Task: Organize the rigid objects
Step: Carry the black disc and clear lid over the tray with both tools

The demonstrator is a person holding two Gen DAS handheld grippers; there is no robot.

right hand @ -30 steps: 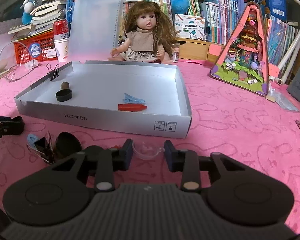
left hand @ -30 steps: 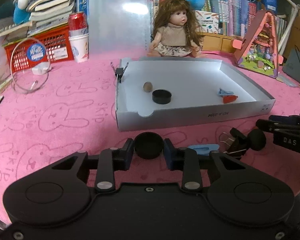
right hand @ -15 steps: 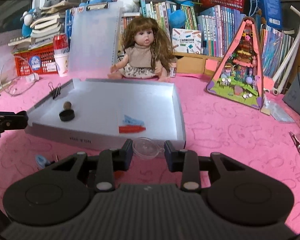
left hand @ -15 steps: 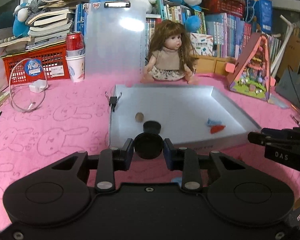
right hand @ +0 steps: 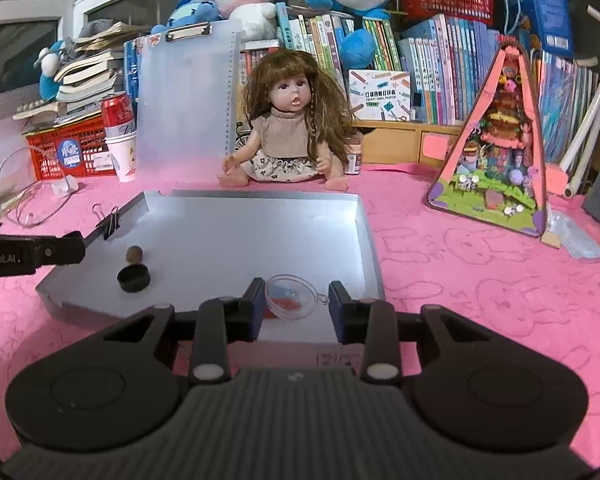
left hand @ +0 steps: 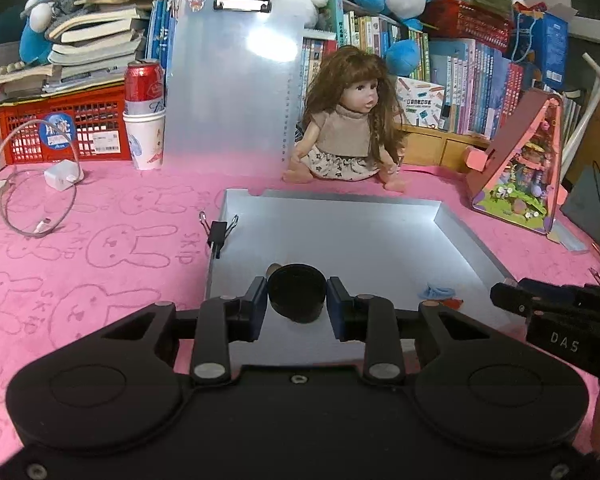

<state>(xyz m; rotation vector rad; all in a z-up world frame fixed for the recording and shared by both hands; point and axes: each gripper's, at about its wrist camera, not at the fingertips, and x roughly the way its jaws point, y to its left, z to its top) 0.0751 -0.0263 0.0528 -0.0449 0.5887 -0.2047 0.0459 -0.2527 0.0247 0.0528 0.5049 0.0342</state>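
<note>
My left gripper [left hand: 297, 300] is shut on a black round cap [left hand: 296, 292], held over the near left part of the white box lid [left hand: 340, 236]. My right gripper [right hand: 297, 300] is shut on a clear plastic half-sphere [right hand: 290, 295], held above the near right part of the same box lid [right hand: 364, 236]. Inside the box lie another black cap [right hand: 133, 277], a brown nut [right hand: 134, 255], a blue clip [left hand: 436, 292] and a red piece [left hand: 454, 303]. The blue and red pieces show through the clear shell in the right wrist view.
A black binder clip [left hand: 218, 232] grips the box's left wall. A doll [left hand: 348, 120] sits behind the box, with a clear clipboard [left hand: 228, 80] to its left. A can in a paper cup [left hand: 145, 120], a red basket [left hand: 60, 128], a charger cable [left hand: 32, 184] and a pink toy house [left hand: 520, 168] stand around.
Both grippers rose and moved forward from the pink cloth in front of the box to above the box's near part, each still holding its object. The loose items on the cloth dropped out of sight.
</note>
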